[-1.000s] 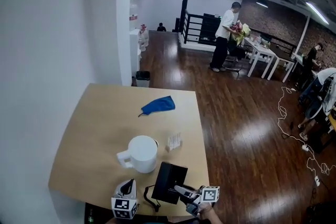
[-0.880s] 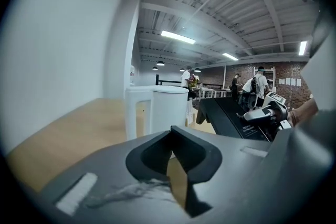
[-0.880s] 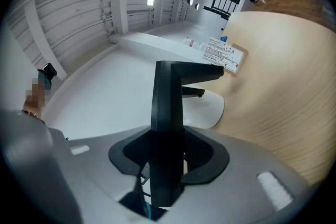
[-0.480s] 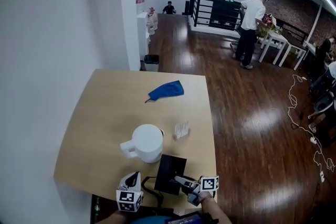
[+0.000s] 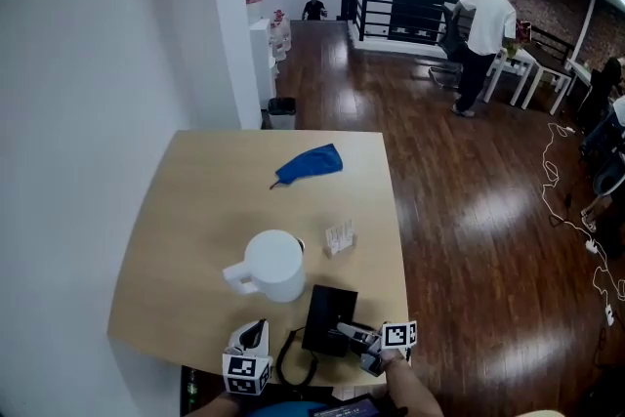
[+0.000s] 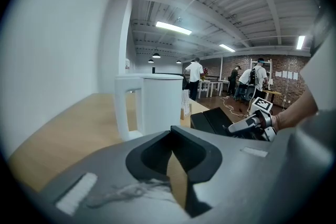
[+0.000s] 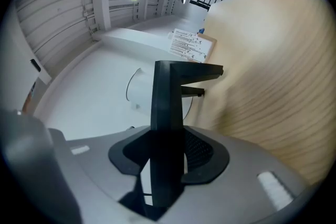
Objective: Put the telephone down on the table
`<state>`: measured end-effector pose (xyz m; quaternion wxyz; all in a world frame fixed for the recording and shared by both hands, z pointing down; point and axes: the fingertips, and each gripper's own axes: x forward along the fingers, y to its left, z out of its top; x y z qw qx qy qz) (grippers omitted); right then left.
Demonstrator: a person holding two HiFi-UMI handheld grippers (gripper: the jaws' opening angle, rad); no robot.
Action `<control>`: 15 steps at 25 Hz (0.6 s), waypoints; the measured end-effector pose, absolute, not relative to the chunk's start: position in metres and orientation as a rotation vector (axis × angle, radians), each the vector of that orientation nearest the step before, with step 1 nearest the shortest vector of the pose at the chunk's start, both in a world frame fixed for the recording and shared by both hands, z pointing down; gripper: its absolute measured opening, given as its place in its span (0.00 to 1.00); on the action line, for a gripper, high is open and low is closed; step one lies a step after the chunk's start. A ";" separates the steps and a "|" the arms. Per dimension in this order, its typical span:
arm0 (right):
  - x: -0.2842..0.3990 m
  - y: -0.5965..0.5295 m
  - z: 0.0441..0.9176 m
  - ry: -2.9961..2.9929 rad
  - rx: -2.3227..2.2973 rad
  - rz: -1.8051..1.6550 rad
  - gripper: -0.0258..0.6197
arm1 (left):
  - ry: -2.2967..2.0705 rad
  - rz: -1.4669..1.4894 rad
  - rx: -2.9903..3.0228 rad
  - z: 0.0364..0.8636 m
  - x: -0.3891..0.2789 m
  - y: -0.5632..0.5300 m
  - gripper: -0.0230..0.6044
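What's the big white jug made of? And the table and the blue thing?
The jug looks like matte white plastic, smooth with a chunky handle. The table shows pale wood grain, perhaps laminate. The blue thing lies crumpled, so probably cloth.

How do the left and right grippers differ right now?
The right gripper is clamped on the black telephone; the left gripper is shut on nothing. The right gripper is rolled onto its side; the left gripper sits level. The left gripper faces the white jug; the right gripper reaches in from the table's right. Both sit low at its near edge.
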<state>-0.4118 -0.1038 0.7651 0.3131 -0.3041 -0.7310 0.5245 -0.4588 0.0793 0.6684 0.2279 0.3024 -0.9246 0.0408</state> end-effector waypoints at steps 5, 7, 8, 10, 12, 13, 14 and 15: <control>-0.414 -0.110 0.776 -1.961 -0.806 1.353 0.28 | -2.535 0.114 0.856 0.671 -0.459 0.072 0.06; -0.415 -0.112 0.776 -1.970 -0.791 1.361 0.28 | -2.531 0.115 0.867 0.671 -0.458 0.069 0.06; -0.416 -0.113 0.776 -1.971 -0.784 1.364 0.28 | -2.530 0.115 0.870 0.671 -0.458 0.069 0.06; -0.418 -0.114 0.780 -1.950 -0.748 1.387 0.28 | -2.529 0.114 0.876 0.672 -0.458 0.066 0.06; -0.420 -0.117 0.787 -1.911 -0.681 1.425 0.31 | -2.528 0.112 0.886 0.672 -0.459 0.061 0.06; -0.421 -0.119 0.789 -1.894 -0.648 1.442 0.33 | -2.527 0.112 0.893 0.671 -0.459 0.059 0.06; -0.422 -0.119 0.791 -1.881 -0.621 1.453 0.34 | -2.524 0.113 0.900 0.672 -0.460 0.056 0.06; -0.424 -0.120 0.793 -1.875 -0.598 1.457 0.35 | -2.522 0.115 0.907 0.671 -0.460 0.054 0.06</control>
